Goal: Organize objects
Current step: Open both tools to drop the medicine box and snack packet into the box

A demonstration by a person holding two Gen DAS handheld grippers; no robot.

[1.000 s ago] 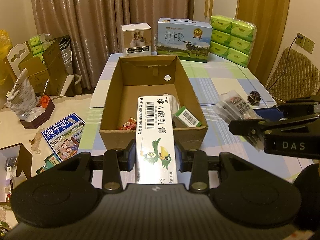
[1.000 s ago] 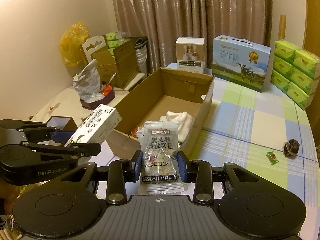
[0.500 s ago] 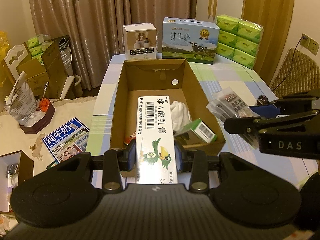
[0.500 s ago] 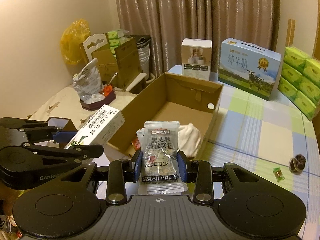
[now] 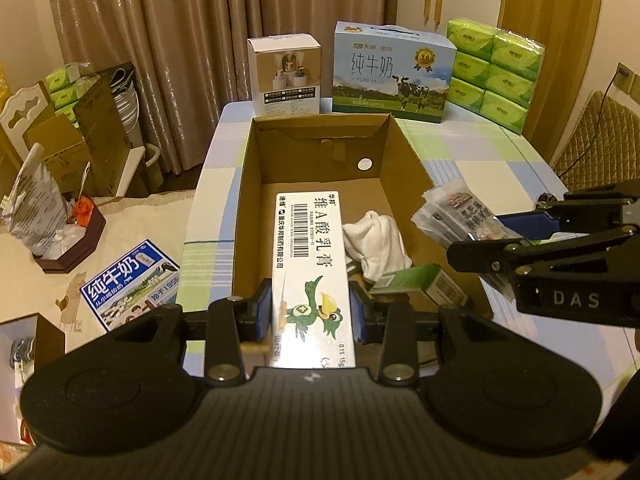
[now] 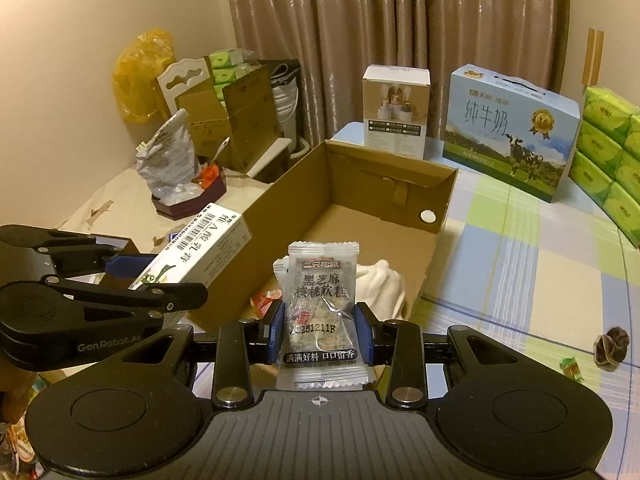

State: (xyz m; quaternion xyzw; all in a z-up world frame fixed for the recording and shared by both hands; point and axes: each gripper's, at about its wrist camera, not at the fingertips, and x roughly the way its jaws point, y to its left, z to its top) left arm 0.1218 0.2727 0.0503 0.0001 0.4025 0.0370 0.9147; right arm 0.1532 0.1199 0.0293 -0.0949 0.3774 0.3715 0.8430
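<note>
My left gripper (image 5: 312, 312) is shut on a long white ointment box (image 5: 310, 256) with a green bird print, held over the near end of the open cardboard box (image 5: 248, 184). My right gripper (image 6: 320, 328) is shut on a clear snack packet (image 6: 322, 300), held above the box's near right corner (image 6: 420, 288). Inside the box lie a white cloth (image 5: 376, 240), a green carton (image 5: 416, 284) and a red wrapper (image 6: 266, 300). The ointment box also shows in the right wrist view (image 6: 200, 248), and the packet in the left wrist view (image 5: 452, 216).
At the table's far end stand a white box (image 5: 284, 74), a blue milk carton (image 5: 392, 72) and green tissue packs (image 5: 496, 68). A dark walnut (image 6: 610, 346) and a green candy (image 6: 570, 366) lie on the checked tablecloth (image 6: 520, 240). Clutter and boxes sit left of the table.
Both grippers have moved forward and higher over the cardboard box, each still holding its item. The box's inside shows more fully now.
</note>
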